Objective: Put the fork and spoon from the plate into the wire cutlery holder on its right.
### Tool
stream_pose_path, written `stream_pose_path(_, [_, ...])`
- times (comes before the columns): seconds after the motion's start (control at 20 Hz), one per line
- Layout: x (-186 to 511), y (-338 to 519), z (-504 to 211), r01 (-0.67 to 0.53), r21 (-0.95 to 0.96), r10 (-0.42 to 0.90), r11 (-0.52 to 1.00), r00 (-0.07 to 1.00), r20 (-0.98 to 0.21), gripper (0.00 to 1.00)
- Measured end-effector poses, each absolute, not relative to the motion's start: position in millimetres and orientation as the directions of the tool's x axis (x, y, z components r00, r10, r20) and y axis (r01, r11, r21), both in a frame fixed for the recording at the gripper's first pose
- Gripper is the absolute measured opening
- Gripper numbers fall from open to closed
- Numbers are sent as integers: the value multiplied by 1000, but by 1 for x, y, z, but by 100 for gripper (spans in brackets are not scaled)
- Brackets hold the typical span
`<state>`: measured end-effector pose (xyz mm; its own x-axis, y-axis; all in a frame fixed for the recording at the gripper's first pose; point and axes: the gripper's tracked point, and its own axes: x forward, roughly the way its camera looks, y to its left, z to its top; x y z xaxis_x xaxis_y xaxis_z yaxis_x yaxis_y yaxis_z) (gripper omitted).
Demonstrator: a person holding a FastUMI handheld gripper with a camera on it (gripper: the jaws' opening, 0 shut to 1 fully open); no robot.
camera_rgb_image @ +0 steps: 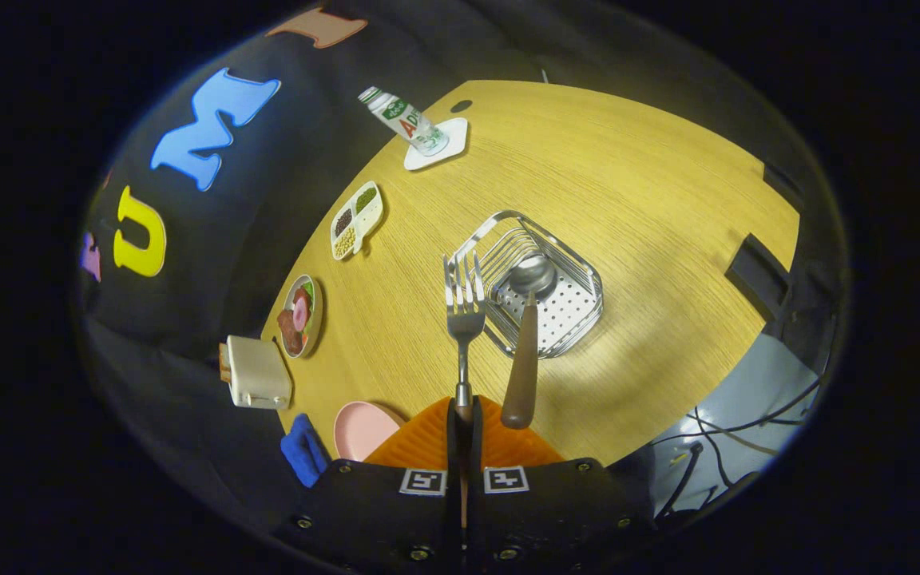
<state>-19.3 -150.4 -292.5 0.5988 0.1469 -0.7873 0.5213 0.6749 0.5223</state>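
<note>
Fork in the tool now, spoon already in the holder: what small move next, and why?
Probably shift the tool right. It is shut on the silver metal fork, whose tines hang at the near-left rim of the square wire cutlery holder, beside the brown-handled spoon standing inside.

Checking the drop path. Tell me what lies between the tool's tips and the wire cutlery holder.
In the gripper view, the tool is shut on the fork, whose tines reach up over the wire cutlery holder's near rim. Beside it, the spoon already leans in the holder. Beneath them is bare wooden table.
</note>
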Motion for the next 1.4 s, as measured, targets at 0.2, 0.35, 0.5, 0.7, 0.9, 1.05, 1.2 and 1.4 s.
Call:
stream_pose_path(0.2, [-28, -171, -294, 574, 504, 111, 646, 582, -805, 3])
stream_pose_path(0.35, [-23, -175, -286, 582, 503, 90, 639, 592, -801, 8])
stream_pose_path(0.5, [-16, -181, -277, 577, 502, 64, 645, 613, -788, 10])
stream_pose_path(0.7, [-10, -188, -264, 563, 485, 22, 669, 637, -770, 38])
stream_pose_path(0.9, [-7, -186, -259, 556, 486, 13, 674, 650, -760, 38])
stream_pose_path(1.05, [-6, -185, -258, 550, 485, 8, 679, 655, -755, 38])
stream_pose_path(1.2, [-1, -189, -250, 527, 449, -35, 722, 675, -737, 38])
stream_pose_path(1.4, [10, -192, -229, 470, 400, -79, 787, 719, -690, 38])
